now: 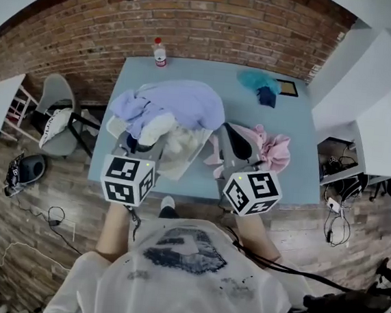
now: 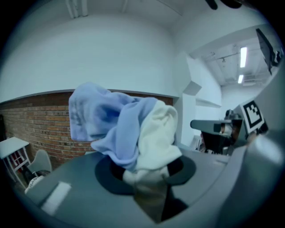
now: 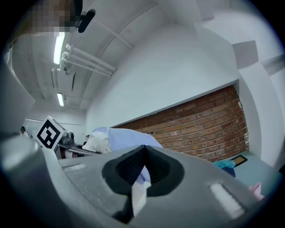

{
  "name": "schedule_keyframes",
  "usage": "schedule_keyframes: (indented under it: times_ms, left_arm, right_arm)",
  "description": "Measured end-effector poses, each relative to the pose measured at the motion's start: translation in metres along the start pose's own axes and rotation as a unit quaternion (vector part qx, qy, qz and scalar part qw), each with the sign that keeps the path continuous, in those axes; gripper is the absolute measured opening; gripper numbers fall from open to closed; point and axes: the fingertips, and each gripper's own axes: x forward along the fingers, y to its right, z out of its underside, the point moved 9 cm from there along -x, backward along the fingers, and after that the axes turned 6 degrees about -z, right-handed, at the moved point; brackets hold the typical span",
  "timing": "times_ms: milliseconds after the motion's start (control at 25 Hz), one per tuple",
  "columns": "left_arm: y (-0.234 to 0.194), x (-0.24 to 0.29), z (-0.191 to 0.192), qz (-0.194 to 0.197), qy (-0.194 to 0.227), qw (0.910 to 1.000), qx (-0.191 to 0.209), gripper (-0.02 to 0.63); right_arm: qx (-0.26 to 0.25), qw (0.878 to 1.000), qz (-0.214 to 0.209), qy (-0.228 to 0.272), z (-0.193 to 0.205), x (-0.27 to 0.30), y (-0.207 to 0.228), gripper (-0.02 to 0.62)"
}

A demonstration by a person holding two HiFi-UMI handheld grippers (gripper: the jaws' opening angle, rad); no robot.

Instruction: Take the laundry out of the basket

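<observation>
A person standing at the near edge of the pale blue table [image 1: 297, 170] lifts washing with both tools. From above, the left gripper [image 1: 144, 140] is clamped on a lavender garment [image 1: 187, 102] and a white garment [image 1: 158, 125] bunched together. The bundle is raised over a cream cloth [image 1: 185, 151], seemingly so the load comes away in one pull. Whether that cream heap is the basket itself is hard to tell from this angle. The right gripper [image 1: 229, 132] sits just right of the bundle, at the lavender garment's right edge, and a pink garment [image 1: 273, 149] lies on the table further right. In the left gripper view, the jaws are closed tight, with lavender and white cloth standing up from between them. In the right gripper view, the jaws are pinched together on a thin pale fold, apparently the lavender garment's edge. The rest of it drapes beyond to the left, the weight likely shared between the tools.
</observation>
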Motion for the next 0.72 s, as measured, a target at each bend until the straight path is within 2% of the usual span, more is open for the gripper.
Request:
schedule_keyframes:
  times_ms: [720]
  left_arm:
    - [0.004, 0.006, 0.000, -0.005, 0.006, 0.9999, 0.010, 0.150]
  right_arm:
    - [-0.005, 1.000, 0.007, -0.006, 0.002, 0.000, 0.003, -0.003]
